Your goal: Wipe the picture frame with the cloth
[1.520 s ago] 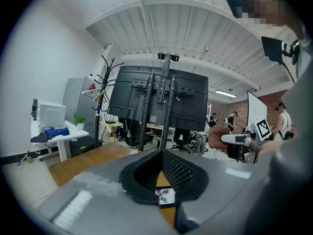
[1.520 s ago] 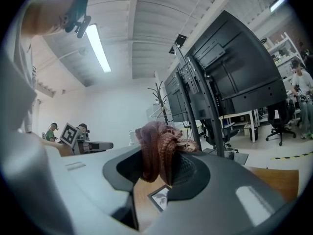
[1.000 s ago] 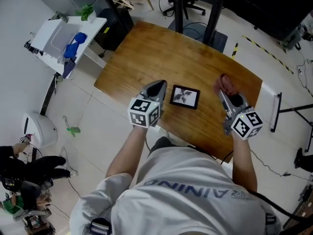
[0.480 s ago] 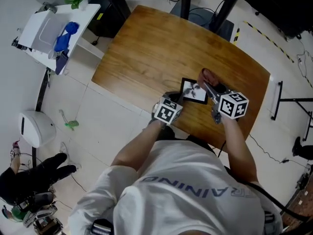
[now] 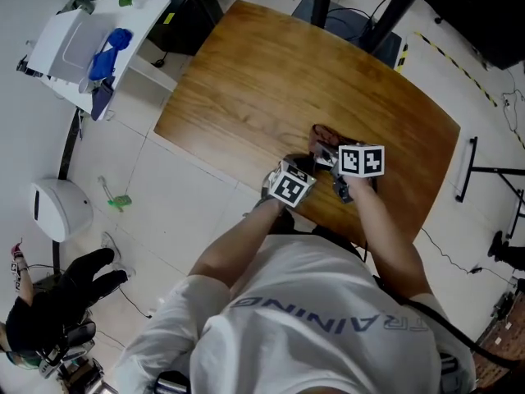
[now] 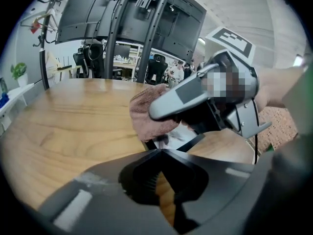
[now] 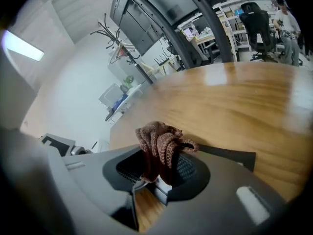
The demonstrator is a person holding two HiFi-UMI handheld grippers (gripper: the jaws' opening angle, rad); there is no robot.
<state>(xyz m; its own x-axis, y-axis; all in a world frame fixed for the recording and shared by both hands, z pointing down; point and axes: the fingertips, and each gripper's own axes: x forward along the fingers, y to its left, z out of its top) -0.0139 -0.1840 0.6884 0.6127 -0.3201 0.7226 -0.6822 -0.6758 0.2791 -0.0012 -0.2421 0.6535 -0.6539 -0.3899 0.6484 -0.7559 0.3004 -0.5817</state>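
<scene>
Head view: L gripper (image 5: 300,167) & R gripper (image 5: 326,148) sit close together near the front edge of the table (image 5: 262,72). 1 cloth (image 5: 321,132) is bunched just beyond R gripper's tips.

Left gripper view: L jaws look pinched on the near corner of 1 picture frame (image 6: 182,135), prob. steadying it. Cloth presses on the glass just past L's tips. Wiping looks underway, most of the glass prob. left.

Right gripper view: R jaws are clamped on the cloth, picture frame edge just beyond them.

Count: 2 grippers, 1 cloth, 1 frame.

The table (image 5: 271,72) is wooden, with rounded corners. A frame (image 6: 182,132) lies on it near the front edge.
</scene>
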